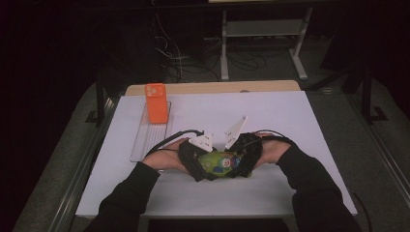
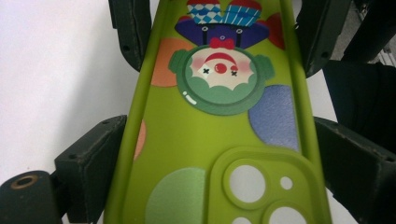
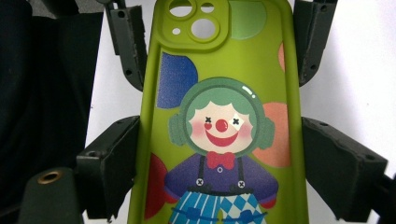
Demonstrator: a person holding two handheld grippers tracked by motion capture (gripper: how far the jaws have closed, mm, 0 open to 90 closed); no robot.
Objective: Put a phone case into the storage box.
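Observation:
A lime-green phone case (image 1: 220,163) printed with a clown lies flat, just above the white table near its front edge, between my two grippers. My left gripper (image 1: 196,162) grips the camera-cutout end, and in the left gripper view its jaws (image 2: 222,126) press on both long edges of the case (image 2: 210,140). My right gripper (image 1: 241,162) grips the opposite end, and the right gripper view has its jaws (image 3: 220,123) clamped on the sides of the case (image 3: 219,93). Each gripper view also takes in the other gripper's jaws at the far end.
An orange phone-shaped object (image 1: 156,102) stands upright at the back of a long clear tray (image 1: 150,137) on the left of the white table (image 1: 290,121). Dark floor, cables and a desk frame lie beyond the far edge.

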